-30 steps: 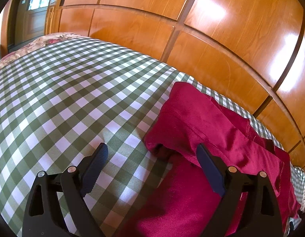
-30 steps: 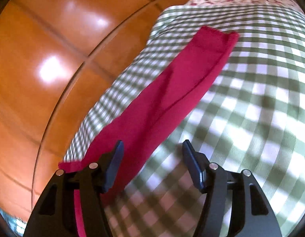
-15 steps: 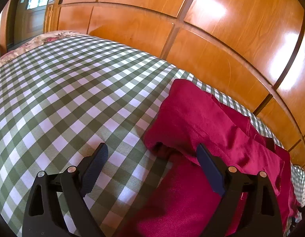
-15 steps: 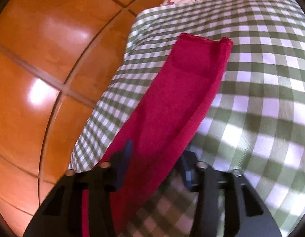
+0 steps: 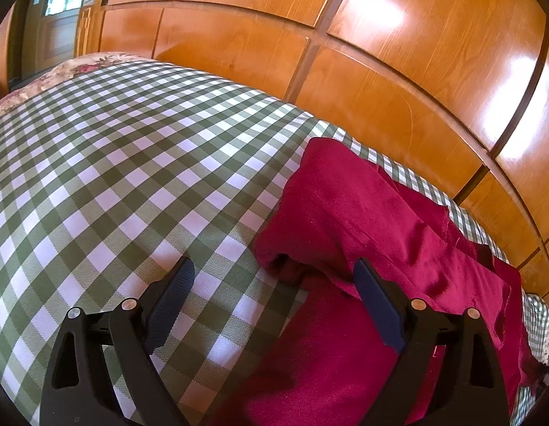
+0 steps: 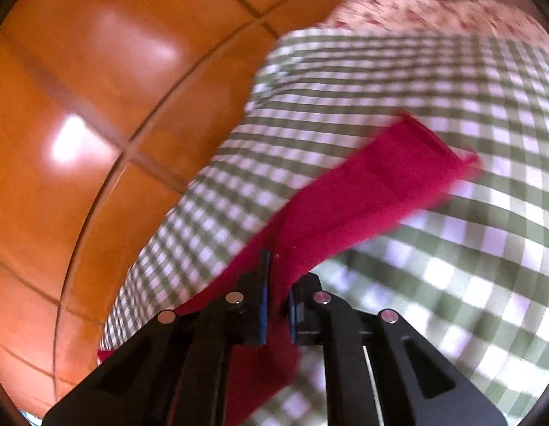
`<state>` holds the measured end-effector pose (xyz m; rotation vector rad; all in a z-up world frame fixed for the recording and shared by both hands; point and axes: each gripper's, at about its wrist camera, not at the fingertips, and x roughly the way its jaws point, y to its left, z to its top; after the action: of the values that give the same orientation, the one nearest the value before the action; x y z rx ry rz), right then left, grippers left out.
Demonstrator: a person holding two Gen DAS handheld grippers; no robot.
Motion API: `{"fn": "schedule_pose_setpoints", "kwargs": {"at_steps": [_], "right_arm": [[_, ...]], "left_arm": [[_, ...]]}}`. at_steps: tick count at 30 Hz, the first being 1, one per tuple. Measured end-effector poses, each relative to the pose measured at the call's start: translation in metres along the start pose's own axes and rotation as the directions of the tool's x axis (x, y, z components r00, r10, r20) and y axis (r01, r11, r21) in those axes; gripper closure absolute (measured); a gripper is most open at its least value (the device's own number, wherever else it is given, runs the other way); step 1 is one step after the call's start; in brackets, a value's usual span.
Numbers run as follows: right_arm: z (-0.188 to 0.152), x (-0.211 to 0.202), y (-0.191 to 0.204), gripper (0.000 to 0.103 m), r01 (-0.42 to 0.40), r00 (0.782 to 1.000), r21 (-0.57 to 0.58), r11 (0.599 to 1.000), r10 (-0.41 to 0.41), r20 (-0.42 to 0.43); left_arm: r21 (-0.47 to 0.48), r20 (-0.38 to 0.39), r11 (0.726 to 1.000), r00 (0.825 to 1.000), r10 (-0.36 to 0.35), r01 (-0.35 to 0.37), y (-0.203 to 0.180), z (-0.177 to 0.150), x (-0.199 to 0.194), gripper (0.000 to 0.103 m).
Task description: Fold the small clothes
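Crimson garment [image 5: 374, 220] on green-and-white checked cloth [image 5: 132, 163]; orange-brown wood panels [image 5: 398, 53].

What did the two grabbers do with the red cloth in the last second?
The right gripper moved in and shut on the red cloth, whose far end now lies turned. The left gripper stayed open over the checked cover, holding nothing.

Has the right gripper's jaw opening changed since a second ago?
Yes. The right gripper, open a second ago, has shut on the red garment, lifting it off the checked cloth.
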<state>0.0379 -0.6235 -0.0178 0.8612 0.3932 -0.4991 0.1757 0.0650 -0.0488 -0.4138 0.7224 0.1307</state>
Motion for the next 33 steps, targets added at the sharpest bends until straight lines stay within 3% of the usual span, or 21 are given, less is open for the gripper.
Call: {"fn": "schedule_pose_setpoints", "kwargs": {"at_steps": [5, 9, 11, 15, 18, 21, 24, 26, 28, 29, 30, 33], "right_arm": [[-0.021, -0.006, 0.057, 0.095, -0.02, 1.0, -0.188, 0.982, 0.02, -0.002], [-0.054, -0.014, 0.116, 0.095, -0.074, 0.997, -0.378, 0.923, 0.072, -0.019], [-0.078, -0.019, 0.148, 0.095, -0.102, 0.995, -0.498, 0.861, 0.099, -0.032], [-0.15, -0.023, 0.21, 0.095, -0.15, 0.988, -0.74, 0.655, 0.12, -0.095], [-0.202, -0.018, 0.236, 0.095, -0.159, 0.987, -0.839, 0.52, 0.097, -0.126], [-0.245, -0.005, 0.248, 0.092, -0.164, 0.986, -0.892, 0.42, 0.049, -0.158], [-0.28, 0.009, 0.249, 0.07, -0.194, 0.977, -0.917, 0.349, -0.015, -0.212], [-0.294, 0.009, 0.242, 0.066, -0.176, 0.98, -0.931, 0.321, -0.031, -0.196], [-0.3, 0.005, 0.238, 0.063, -0.168, 0.983, -0.938, 0.303, -0.023, -0.183], [-0.301, 0.003, 0.237, 0.048, -0.19, 0.978, -0.933, 0.306, -0.019, -0.206], [-0.303, 0.0, 0.236, 0.041, -0.211, 0.975, -0.93, 0.3, -0.007, -0.223], [-0.317, -0.014, 0.237, 0.029, -0.173, 0.985, -0.96, 0.22, 0.03, -0.171]], "left_arm": [[-0.001, 0.0, 1.0, 1.0, -0.001, 0.001, 0.0, 0.0, 0.0, 0.013], [-0.001, -0.002, 1.0, 1.0, -0.001, 0.001, 0.0, 0.001, 0.001, 0.013], [-0.002, -0.001, 1.0, 1.0, -0.001, 0.001, 0.0, 0.001, 0.001, 0.013], [-0.004, -0.002, 1.0, 1.0, -0.003, 0.003, 0.0, 0.001, 0.001, 0.013], [-0.005, -0.002, 1.0, 1.0, -0.003, 0.003, 0.0, 0.001, 0.001, 0.013], [-0.006, -0.002, 1.0, 1.0, -0.004, 0.004, -0.001, 0.0, 0.002, 0.013], [-0.006, -0.003, 1.0, 1.0, -0.007, 0.007, 0.0, 0.0, 0.002, 0.012], [-0.007, -0.003, 1.0, 1.0, -0.008, 0.008, 0.0, 0.001, 0.002, 0.012], [-0.008, -0.004, 1.0, 1.0, -0.009, 0.009, -0.001, 0.001, 0.002, 0.012], [-0.007, -0.004, 1.0, 1.0, -0.009, 0.008, -0.001, 0.0, 0.002, 0.012], [-0.008, -0.004, 1.0, 1.0, -0.008, 0.008, 0.0, 0.001, 0.002, 0.012], [-0.009, -0.003, 1.0, 1.0, -0.008, 0.008, 0.0, 0.001, 0.002, 0.012]]}}
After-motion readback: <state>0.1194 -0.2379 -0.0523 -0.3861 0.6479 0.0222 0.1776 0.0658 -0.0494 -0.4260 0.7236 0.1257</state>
